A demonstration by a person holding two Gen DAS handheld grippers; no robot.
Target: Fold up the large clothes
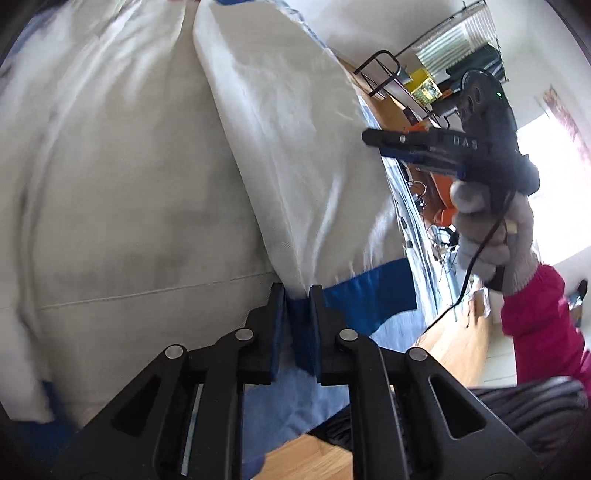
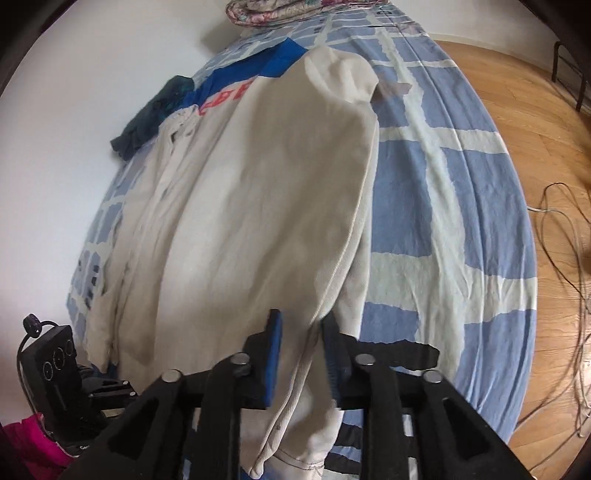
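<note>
Left wrist view: the left gripper [image 1: 297, 295] is clenched on a blue band at the edge of a white sweatshirt [image 1: 147, 166], the cloth pinched between its two blue-padded fingers [image 1: 279, 325]. A long fold of the white cloth runs up and away from the grip. To the right, the right gripper [image 1: 373, 142] bites the far side edge of the same fold, held by a grey-gloved hand [image 1: 487, 236] with a magenta sleeve [image 1: 535, 306]. Beyond that edge lie a wooden floor [image 1: 454, 343] and a black wire rack [image 1: 424, 74] against the wall.

Right wrist view: the right gripper [image 2: 301, 332] has its jaws set around a hanging edge of the sweatshirt [image 2: 258, 184]; the right finger presses the cloth, but whether the left pad touches it I cannot tell. The garment lies lengthwise on a blue-and-white checked bedsheet [image 2: 461, 221], its blue part at the far end, with bare sheet open along its right side up to the bed's edge. A dark green garment [image 2: 155, 110] lies near the wall on the left, a folded floral quilt [image 2: 295, 11] at the bed's far end. Loose cables [image 2: 569, 240] trail on the floor to the right.
</note>
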